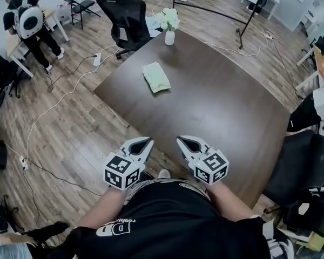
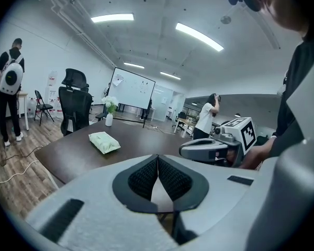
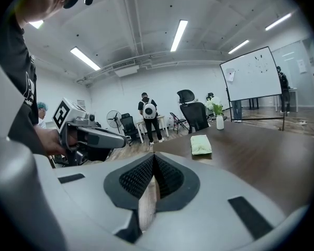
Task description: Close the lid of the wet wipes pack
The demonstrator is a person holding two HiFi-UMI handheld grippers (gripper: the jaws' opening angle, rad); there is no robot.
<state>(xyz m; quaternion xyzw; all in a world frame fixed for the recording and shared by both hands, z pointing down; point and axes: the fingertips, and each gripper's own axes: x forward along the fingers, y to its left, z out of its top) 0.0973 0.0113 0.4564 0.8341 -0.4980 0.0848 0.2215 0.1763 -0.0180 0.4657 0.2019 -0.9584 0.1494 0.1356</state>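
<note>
The person's two grippers are held side by side close to the body, at the near edge of the dark wooden table (image 1: 221, 107). The left gripper (image 1: 147, 141) sits at about 11 o'clock from the person, with its tips just at the table's edge. Its own view shows the ribbed black pads (image 2: 144, 175) pressed together at the tips with nothing between them. The right gripper (image 1: 180, 139) sits at about 1 o'clock and reaches slightly over the tabletop. Its jaws too are fully together and empty, the pads (image 3: 138, 177) meeting in a thin line. The two are near each other but not touching, and each shows in the other's view.

Well ahead of both, at roughly 12 o'clock, the wet wipes pack (image 1: 156, 77) lies flat on the table, pale green and apart from everything else. Whether its lid is up or down cannot be made out at this range.

Farther on at 12 o'clock, near the table's far corner, stands a white vase of flowers (image 1: 169, 26). A black office chair (image 1: 127, 18) is just behind it at 11 o'clock. Beyond, at about 10 o'clock, a person wearing a white backpack (image 1: 28, 19) stands on the wood floor (image 1: 75, 123).
</note>
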